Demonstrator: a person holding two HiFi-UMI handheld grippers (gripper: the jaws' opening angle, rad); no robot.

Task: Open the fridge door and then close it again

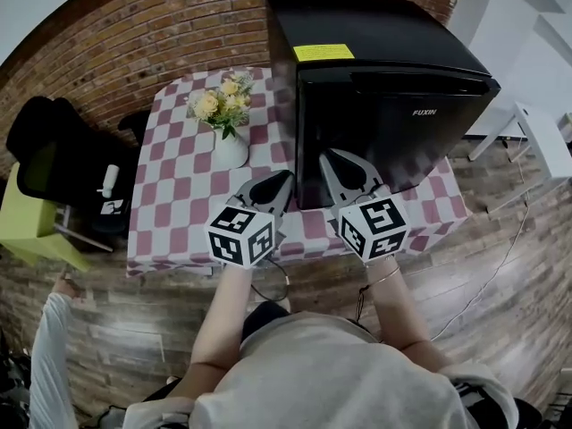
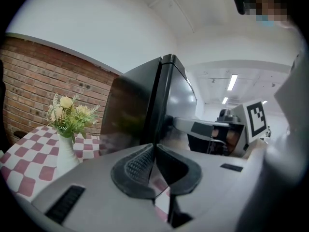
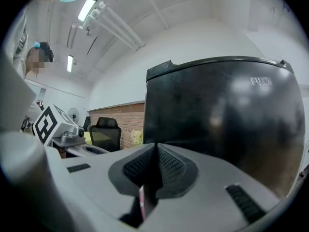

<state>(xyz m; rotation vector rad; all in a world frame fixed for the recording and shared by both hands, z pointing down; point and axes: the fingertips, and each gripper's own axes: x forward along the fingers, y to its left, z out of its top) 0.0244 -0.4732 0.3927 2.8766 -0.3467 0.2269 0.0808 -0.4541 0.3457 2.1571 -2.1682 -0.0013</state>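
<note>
A black mini fridge (image 1: 384, 96) stands on a table with a red-and-white checked cloth (image 1: 179, 213), its door shut flush against the body. My left gripper (image 1: 279, 184) is shut and empty, just off the fridge's front left corner. In the left gripper view its pads (image 2: 140, 166) meet in front of the seam between door and body (image 2: 161, 100). My right gripper (image 1: 329, 161) is shut and empty too, close before the door's lower left part. In the right gripper view the glossy door (image 3: 227, 120) fills the right half beyond the shut gripper (image 3: 155, 151).
A white vase of pale flowers (image 1: 229, 141) stands on the cloth left of the fridge. A black office chair (image 1: 54, 155) and a yellow-green seat (image 1: 31, 226) are off the table's left end. White furniture (image 1: 536, 132) stands at the right. The floor is wood planks.
</note>
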